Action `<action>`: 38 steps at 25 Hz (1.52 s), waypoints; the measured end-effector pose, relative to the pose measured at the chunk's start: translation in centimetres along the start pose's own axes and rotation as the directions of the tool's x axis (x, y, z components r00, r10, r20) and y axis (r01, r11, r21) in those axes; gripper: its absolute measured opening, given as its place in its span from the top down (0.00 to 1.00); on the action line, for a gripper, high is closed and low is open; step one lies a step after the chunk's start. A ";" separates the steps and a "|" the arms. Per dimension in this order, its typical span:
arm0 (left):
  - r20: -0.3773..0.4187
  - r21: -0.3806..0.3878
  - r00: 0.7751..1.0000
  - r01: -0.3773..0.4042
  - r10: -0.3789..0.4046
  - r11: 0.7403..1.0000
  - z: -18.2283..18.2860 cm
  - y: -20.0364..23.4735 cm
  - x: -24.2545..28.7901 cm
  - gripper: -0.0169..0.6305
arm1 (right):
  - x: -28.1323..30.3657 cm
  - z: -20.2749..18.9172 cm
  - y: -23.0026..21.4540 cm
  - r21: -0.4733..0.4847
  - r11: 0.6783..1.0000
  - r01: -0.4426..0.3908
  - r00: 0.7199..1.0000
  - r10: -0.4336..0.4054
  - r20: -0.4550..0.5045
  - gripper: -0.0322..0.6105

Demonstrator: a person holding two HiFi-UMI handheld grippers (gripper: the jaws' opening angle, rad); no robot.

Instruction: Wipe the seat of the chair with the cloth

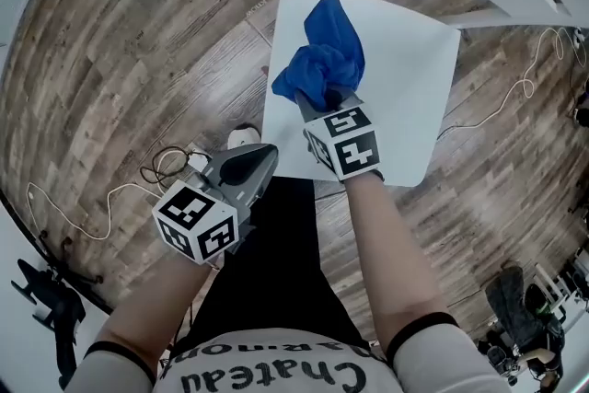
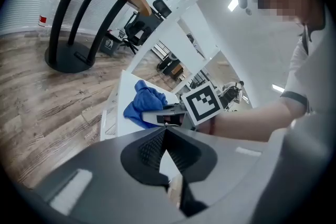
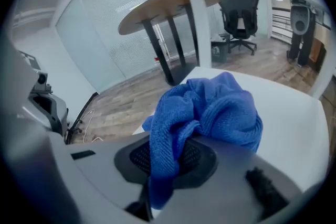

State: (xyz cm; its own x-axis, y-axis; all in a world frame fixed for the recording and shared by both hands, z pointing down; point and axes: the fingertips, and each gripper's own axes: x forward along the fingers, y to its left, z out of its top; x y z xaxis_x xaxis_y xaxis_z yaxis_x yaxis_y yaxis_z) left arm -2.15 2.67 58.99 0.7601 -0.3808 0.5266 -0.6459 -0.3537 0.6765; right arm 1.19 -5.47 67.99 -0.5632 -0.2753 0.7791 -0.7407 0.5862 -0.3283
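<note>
The left tongs (image 1: pixel 265 152) are clenched on nothing, tips beside the near-left corner of the white seat (image 1: pixel 414 97), above the wood floor (image 1: pixel 120 60). The right tongs (image 1: pixel 329 102) grasp a bunched blue cloth (image 1: pixel 327 51), which rests on the seat toward its left edge, one tail pointing at the far edge.

A wood-plank floor (image 1: pixel 110 60) is seen, with a thin white cable (image 1: pixel 527 87) and a coiled black cable (image 1: pixel 164 167) laid on it. Farther off, a black-legged round table (image 3: pixel 157 12) and a black office chair (image 3: pixel 239 14) are shown.
</note>
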 end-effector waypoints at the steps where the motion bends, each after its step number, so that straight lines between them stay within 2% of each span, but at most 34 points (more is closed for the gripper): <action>1: -0.004 0.005 1.000 0.015 -0.015 1.000 0.0 -0.4 0.3 0.97 | -0.7 -0.4 -1.2 0.032 0.999 0.029 0.999 -0.030 0.014 0.86; 4: -0.019 0.023 0.999 0.044 -0.043 0.999 -0.1 -1.3 1.2 0.97 | -3.3 -1.7 -5.2 0.138 0.984 0.112 0.991 -0.121 0.062 0.86; 8: -0.036 0.023 0.998 0.055 -0.054 0.998 -0.9 -1.6 1.8 0.97 | -6.4 -3.8 -9.6 0.222 0.959 0.178 0.975 -0.203 0.094 0.86; 14: -0.064 0.030 0.996 0.063 -0.061 0.998 -2.0 -1.8 1.9 0.97 | -10.5 -6.4 -14.9 0.358 0.893 0.274 0.933 -0.338 0.127 0.86; 19: -0.057 0.030 0.997 0.055 -0.053 0.998 -2.0 -1.1 1.7 0.97 | -13.4 -8.6 -18.4 0.472 0.810 0.348 0.881 -0.454 0.131 0.86; 22: -0.047 0.022 0.998 0.044 -0.043 0.999 -2.1 -0.6 1.4 0.97 | -14.8 -10.0 -19.9 0.505 0.773 0.383 0.861 -0.497 0.108 0.86; 26: -0.045 0.020 0.998 0.035 -0.034 0.999 -2.7 -0.1 0.7 0.97 | -16.9 -11.9 -21.5 0.590 0.685 0.427 0.828 -0.558 0.049 0.86; 27: -0.045 0.019 0.999 0.031 -0.030 0.999 -2.8 0.1 0.4 0.97 | -17.5 -11.4 -21.4 0.595 0.683 0.423 0.822 -0.566 0.065 0.86; 28: -0.045 0.017 0.999 0.027 -0.026 1.000 -2.9 0.3 0.1 0.97 | -18.0 -10.4 -20.7 0.586 0.703 0.403 0.821 -0.561 0.109 0.86; 29: -0.045 0.015 0.999 0.022 -0.022 1.000 -3.0 0.5 -0.2 0.97 | -18.3 -8.9 -19.6 0.565 0.740 0.366 0.824 -0.540 0.173 0.86; 31: -0.047 0.016 0.999 0.016 -0.015 1.000 -3.2 1.0 -0.8 0.97 | -17.9 -5.6 -16.0 0.504 0.823 0.261 0.840 -0.451 0.302 0.86; 32: -0.047 0.017 0.999 0.013 -0.012 1.000 -3.3 1.2 -1.1 0.97 | -17.2 -4.4 -13.8 0.475 0.855 0.207 0.853 -0.396 0.341 0.86; 35: -0.029 0.021 1.000 -0.002 0.003 1.000 -2.9 1.8 -1.5 0.97 | -13.0 -2.4 -7.0 0.397 0.916 0.056 0.907 -0.213 0.362 0.86; 38: 0.009 0.015 1.000 -0.024 0.024 1.000 -2.1 2.2 -2.0 0.97 | -8.2 -1.5 -0.4 0.310 0.949 -0.058 0.946 -0.047 0.322 0.86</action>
State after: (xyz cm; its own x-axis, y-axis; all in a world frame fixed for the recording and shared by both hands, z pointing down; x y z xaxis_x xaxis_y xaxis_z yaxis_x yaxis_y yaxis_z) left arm -4.94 4.43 60.51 0.7440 -0.3964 0.5380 -0.6647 -0.3569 0.6563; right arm 6.64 -2.28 62.57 -0.6156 -0.5334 0.5801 -0.7836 0.3358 -0.5227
